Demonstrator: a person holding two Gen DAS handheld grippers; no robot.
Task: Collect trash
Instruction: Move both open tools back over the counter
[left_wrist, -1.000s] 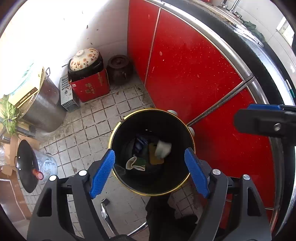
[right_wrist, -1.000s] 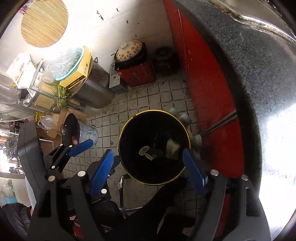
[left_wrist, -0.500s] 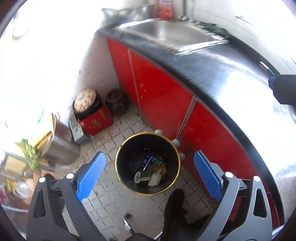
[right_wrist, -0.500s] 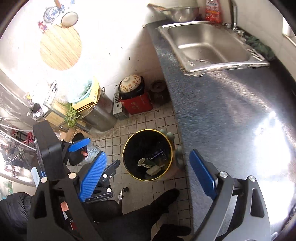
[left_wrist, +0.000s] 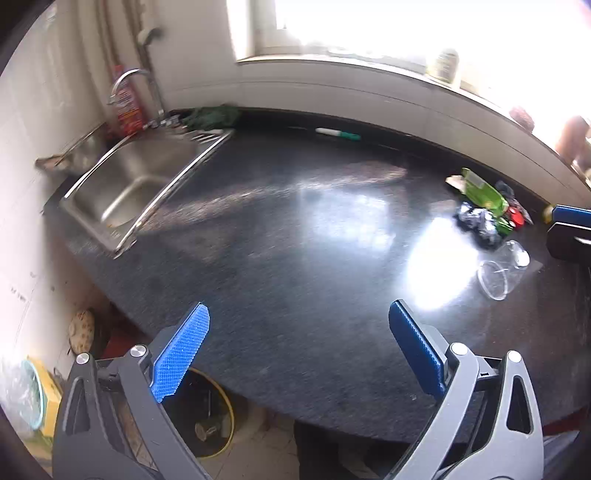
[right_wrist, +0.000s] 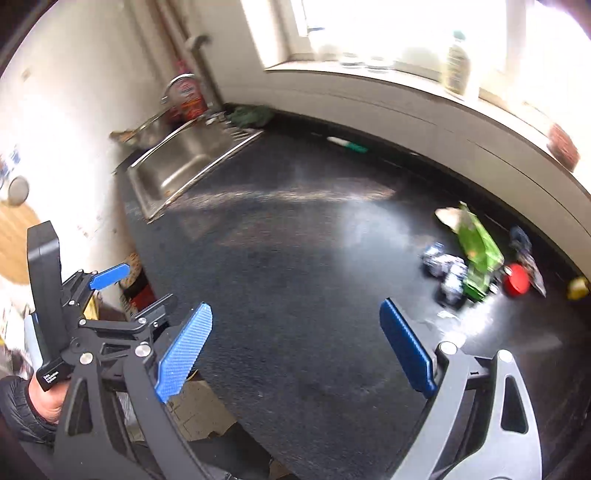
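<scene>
Dark speckled countertop (left_wrist: 295, 258), steel sink (left_wrist: 125, 188), seemingly wrappers (right_wrist: 476, 254); both claws wide open, empty.

I see the far window (left_wrist: 406, 26) blown out white, hard glare on the countertop (left_wrist: 436, 266), motion smear everywhere, fisheye bending and dark corners at the edges.

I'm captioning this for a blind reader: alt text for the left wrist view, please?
The open, empty left gripper hovers over a dark countertop; wrappers and a clear cup lie far right, a steel sink far left.
</scene>
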